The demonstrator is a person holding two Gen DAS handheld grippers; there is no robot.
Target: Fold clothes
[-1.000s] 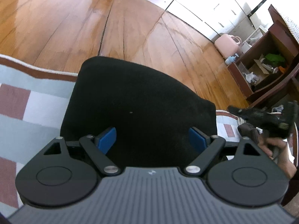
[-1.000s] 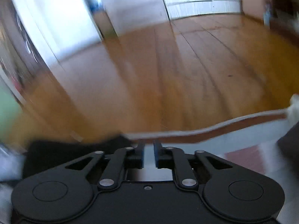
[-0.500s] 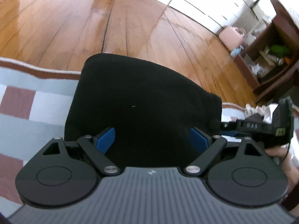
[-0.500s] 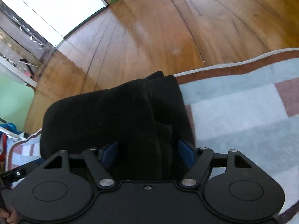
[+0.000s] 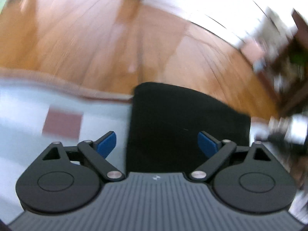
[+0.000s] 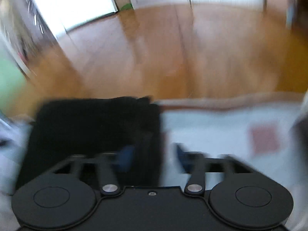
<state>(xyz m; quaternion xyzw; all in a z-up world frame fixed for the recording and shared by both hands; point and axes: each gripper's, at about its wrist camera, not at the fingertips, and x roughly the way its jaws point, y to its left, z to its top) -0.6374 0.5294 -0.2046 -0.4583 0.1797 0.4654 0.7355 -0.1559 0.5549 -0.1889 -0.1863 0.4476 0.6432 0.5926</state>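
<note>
Both views motion-blurred. Left wrist view: left tool (image 5: 156,144) spread wide, blue fingers (image 5: 106,144) far apart, nothing between them gripped. Folded black garment (image 5: 184,127) sits center to right of center of frame, lying on the checked rug (image 5: 38,105), far edge reaching onto the wooden floor (image 5: 96,44). Garment's left edge runs between the two fingers, nearer the left one; left finger is over bare rug, right finger over the black cloth. Whether either finger touches the cloth, cannot tell. Dark wooden furniture (image 5: 292,67) at right edge, blurred.

Right wrist view: right tool (image 6: 155,156) open, blue fingers (image 6: 127,158) apart, smeared by blur. Black garment (image 6: 92,134) fills lower left to center of frame; its right edge falls between the fingers, so left finger is over the cloth, right finger over pale rug (image 6: 221,134). No grip visible. Rug's brown border runs across mid-frame, wooden floor (image 6: 163,57) above it, bright white door or wall panels along the top.
</note>
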